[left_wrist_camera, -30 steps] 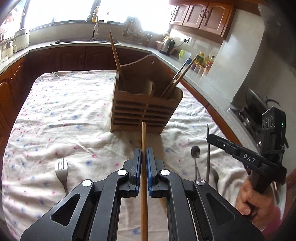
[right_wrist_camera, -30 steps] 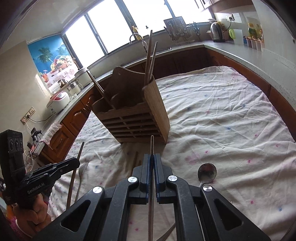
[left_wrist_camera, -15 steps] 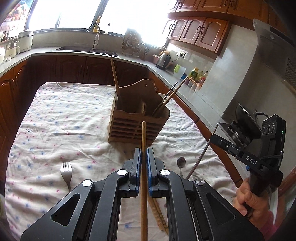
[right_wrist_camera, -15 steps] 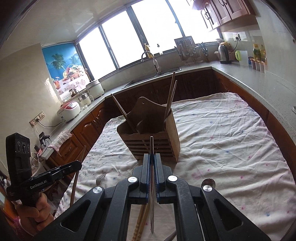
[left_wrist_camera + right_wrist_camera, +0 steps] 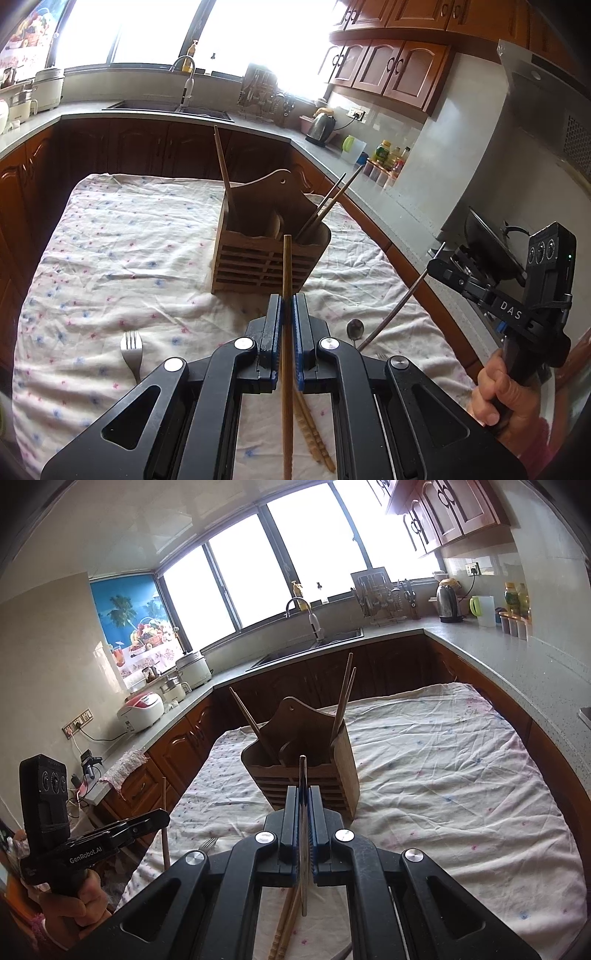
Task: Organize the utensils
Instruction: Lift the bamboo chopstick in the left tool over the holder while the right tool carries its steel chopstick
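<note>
While raised over the cloth-covered counter, left claw clamped on a wooden chopstick, stick running between the blue pads and pointing toward the wooden utensil holder. Right claw clamped on a thin metal utensil, seen edge-on, kind not discernible; same utensil seen from the left wrist as a slim metal rod angling down out of the right claw. Right hand wrapped around that gripper's handle; left hand likewise on the other. Holder upright near mid-counter, slatted front facing both cameras. One chopstick leaning in the holder's left compartment, two chopsticks leaning together in its right compartment. Lying loose on the cloth: fork well left of the left claw, spoon just right of it, pair of chopsticks beneath it. Sink, kettle and rice cooker along the far worktop.
</note>
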